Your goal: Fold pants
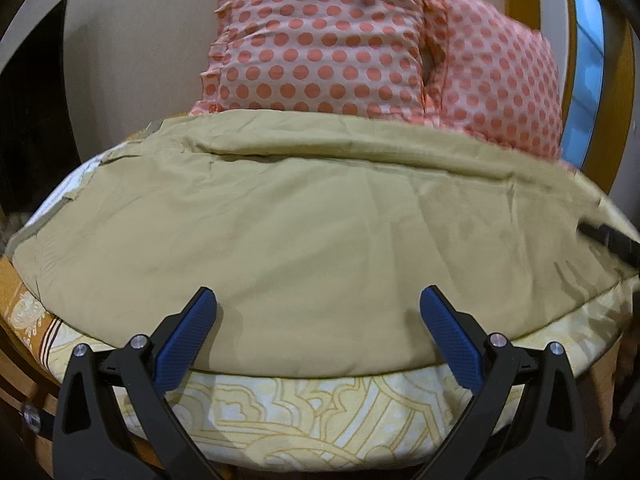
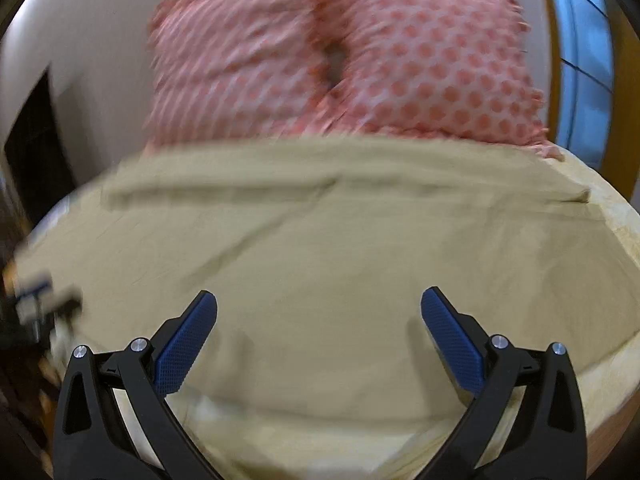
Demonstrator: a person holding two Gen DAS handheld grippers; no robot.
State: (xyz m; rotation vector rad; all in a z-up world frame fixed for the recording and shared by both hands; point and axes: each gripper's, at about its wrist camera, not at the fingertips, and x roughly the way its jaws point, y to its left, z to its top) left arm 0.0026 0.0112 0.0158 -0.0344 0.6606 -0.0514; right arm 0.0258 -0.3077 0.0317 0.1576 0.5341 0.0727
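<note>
Khaki pants (image 1: 304, 224) lie spread flat across the bed, reaching from the left edge to the right edge. They also fill the middle of the blurred right wrist view (image 2: 320, 248). My left gripper (image 1: 318, 300) is open and empty above the pants' near edge. My right gripper (image 2: 319, 300) is open and empty over the pants. The right gripper's dark tip shows at the right edge of the left wrist view (image 1: 612, 238). The left gripper shows blurred at the left edge of the right wrist view (image 2: 40, 304).
Two pink polka-dot pillows (image 1: 360, 40) lean against the wall behind the pants. A yellow patterned bedsheet (image 1: 320, 412) covers the bed's near edge. A wooden frame and blue window (image 1: 588, 80) stand at the right. A dark opening (image 1: 32, 120) is at the left.
</note>
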